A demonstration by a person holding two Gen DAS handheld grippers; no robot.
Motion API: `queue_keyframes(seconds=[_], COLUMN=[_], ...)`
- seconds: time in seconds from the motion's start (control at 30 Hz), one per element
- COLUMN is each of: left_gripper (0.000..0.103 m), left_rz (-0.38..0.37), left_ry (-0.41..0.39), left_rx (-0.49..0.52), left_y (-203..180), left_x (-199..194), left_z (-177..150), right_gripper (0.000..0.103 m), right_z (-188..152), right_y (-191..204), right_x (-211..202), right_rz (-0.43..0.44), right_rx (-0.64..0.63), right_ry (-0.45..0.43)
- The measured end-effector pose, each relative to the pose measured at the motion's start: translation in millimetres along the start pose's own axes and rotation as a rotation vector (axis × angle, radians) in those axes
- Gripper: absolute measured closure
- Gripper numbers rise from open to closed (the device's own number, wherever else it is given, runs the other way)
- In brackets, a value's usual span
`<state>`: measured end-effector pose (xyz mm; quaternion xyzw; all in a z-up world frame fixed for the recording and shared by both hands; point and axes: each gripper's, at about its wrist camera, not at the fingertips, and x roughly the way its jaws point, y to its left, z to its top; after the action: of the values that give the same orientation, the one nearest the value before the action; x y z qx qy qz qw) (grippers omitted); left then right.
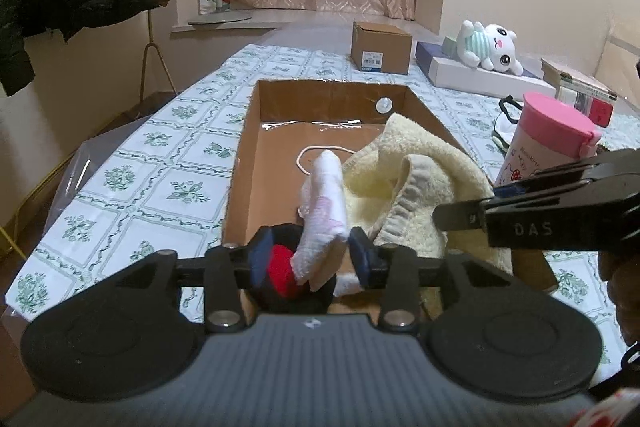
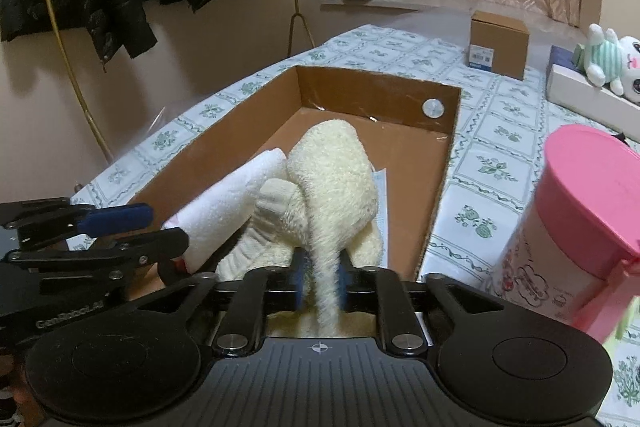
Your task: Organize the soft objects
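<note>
Nearest the left wrist camera, the left gripper [image 1: 310, 255] stands with its blue pads part-way apart. A rolled white cloth [image 1: 324, 211] lies between them, against the right-hand pad and clear of the left one. Whether it is gripped or merely resting there cannot be told. Below the cloth sits a black item with a red patch [image 1: 286, 273], largely hidden by the gripper body.

Both grippers are positioned over the near end of the open cardboard box [image 1: 248, 143], which stands on the tiled-pattern surface [image 1: 120, 179]. The box appears to be the collection point for the soft objects, which would explain why both are held low over it.

To the right, the cream fleece garment [image 1: 420, 179] is draped over the box's right wall, part inside and part across the rim. In the right wrist view the right gripper [image 2: 320, 283] has its pads closed tight on a fold of this garment, so the bulk rises ahead of the fingers. This gripper enters the left view from the right, level and pointing inward.

Further right on the surface stands a pink-lidded container [image 1: 556, 131]. Well beyond it, a white plush toy [image 1: 494, 45] lies on a flat white box [image 1: 480, 77], outside the cardboard box; it probably remains to be collected.
</note>
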<state>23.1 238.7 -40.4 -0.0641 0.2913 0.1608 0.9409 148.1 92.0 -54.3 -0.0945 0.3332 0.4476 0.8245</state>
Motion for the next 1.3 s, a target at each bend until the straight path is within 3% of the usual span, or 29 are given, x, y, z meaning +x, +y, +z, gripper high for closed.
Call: queue_keyframes(seconds=[0.07,0.17,0.23,0.53,0.73,0.97,1.3], left_gripper=[0.060,0.054,0.043,0.013,0.010,0.010,0.010], left_rz=[0.010,0.018,0.019,0.000,-0.036,-0.106,-0.289], left_ry=[-0.008,-0.014,-0.020,-0.054,-0.009,-0.024,-0.087], left_rx=[0.002,-0.001,-0.007,0.003,0.007,0.051,0.300], left_y=[0,-2,-5,-31,-55,-96,-182], left_x=[-7,-16,-23,-53,-57,-70,-79], left_z=[0,-1,-2,0,2,8,25], right_gripper=[0.047,0.046,0.046,0.046,0.045,0.036,0.034], right_z=[-2,-5,-8,-28,-44,-68,-104], right_y=[2,4,6,0,-19,-52,-104], right_x=[-8,-21,-33,-88,-128,-172,-233], right_rz=[-0.002,-0.003,-0.006,-0.046,-0.110,-0.187,-0.308], right_rx=[0.001,0.010,0.014,0.067,0.126,0.213,0.304], right_ry=[-0.016,-0.024,-0.036,-0.086,-0.117,-0.148,-0.171])
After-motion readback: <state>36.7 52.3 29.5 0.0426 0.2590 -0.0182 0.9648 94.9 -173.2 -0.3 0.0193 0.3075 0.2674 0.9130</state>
